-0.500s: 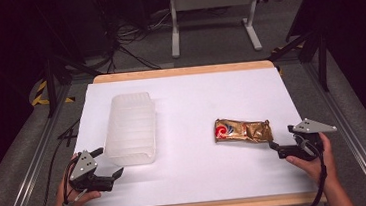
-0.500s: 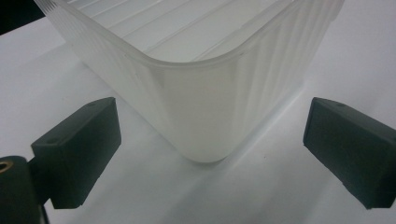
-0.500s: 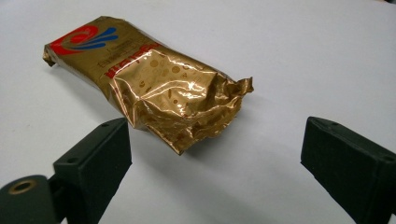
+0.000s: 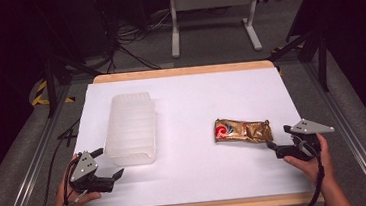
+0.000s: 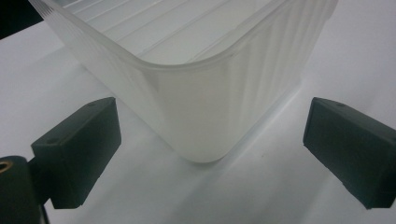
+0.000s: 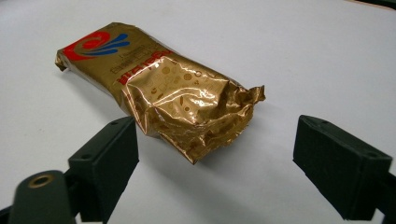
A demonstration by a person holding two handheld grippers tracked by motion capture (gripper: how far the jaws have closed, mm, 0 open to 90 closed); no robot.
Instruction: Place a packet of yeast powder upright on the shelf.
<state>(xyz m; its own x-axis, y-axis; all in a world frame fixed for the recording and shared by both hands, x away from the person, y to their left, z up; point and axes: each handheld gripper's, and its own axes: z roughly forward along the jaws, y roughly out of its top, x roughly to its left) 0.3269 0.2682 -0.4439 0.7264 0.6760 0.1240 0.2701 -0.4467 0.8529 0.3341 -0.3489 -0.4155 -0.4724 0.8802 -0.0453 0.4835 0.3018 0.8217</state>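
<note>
— The fingers [image 5: 79, 149] of the left gripper [image 4: 107, 164] — how were they?

— Wide apart, a corner of the plastic tub [image 5: 205, 88] just ahead, untouched.

— And the right gripper [image 4: 278, 141]?

— Spread wide too — the crumpled end of the gold packet [image 6: 182, 98] lay just ahead on the white table [image 4: 202, 171].

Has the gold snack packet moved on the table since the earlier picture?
No. The gold snack packet lies at the same spot on the white table top, equally far from the clear plastic container.
</note>
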